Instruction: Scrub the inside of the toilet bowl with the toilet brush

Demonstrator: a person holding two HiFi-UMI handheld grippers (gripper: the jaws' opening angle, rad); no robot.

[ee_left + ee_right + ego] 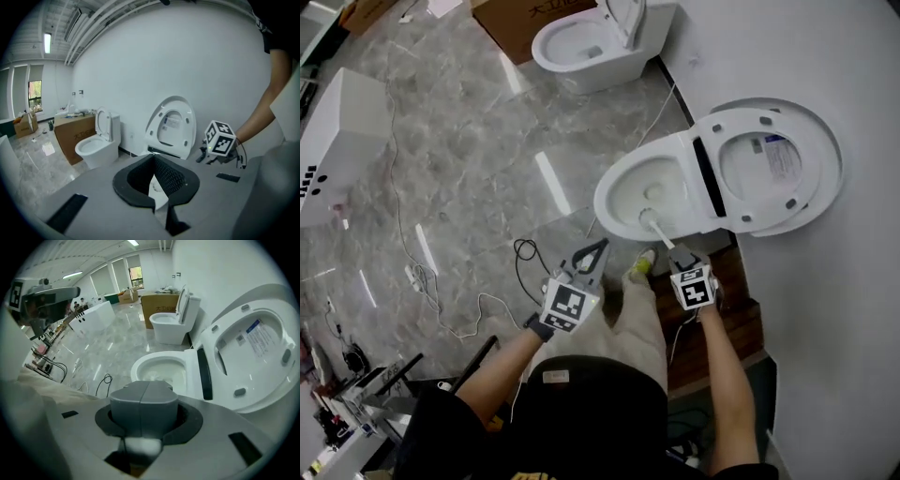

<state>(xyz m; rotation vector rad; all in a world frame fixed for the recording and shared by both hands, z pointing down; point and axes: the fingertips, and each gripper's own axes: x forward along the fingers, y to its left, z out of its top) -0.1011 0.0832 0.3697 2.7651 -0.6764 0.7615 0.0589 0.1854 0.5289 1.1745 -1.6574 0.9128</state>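
Grey and pressed together, the right tongs [682, 265] clamp the handle of the white long-handled toilet brush [657, 229]. In the right gripper view their two halves meet, with a pale stub of handle showing beneath. The left tongs [593, 255] stand apart and empty, near the bowl's front rim, over the grey marble floor [469, 159]. The brush slopes down into the white ceramic toilet bowl [619, 183], head low near the drain. The white seat and lid [773, 164] are raised. Scrubbing looks under way or just starting. Next, I judge, the head needs pressing against the bowl wall and sweeping round under the rim, with a firm grip so the handle cannot twist.
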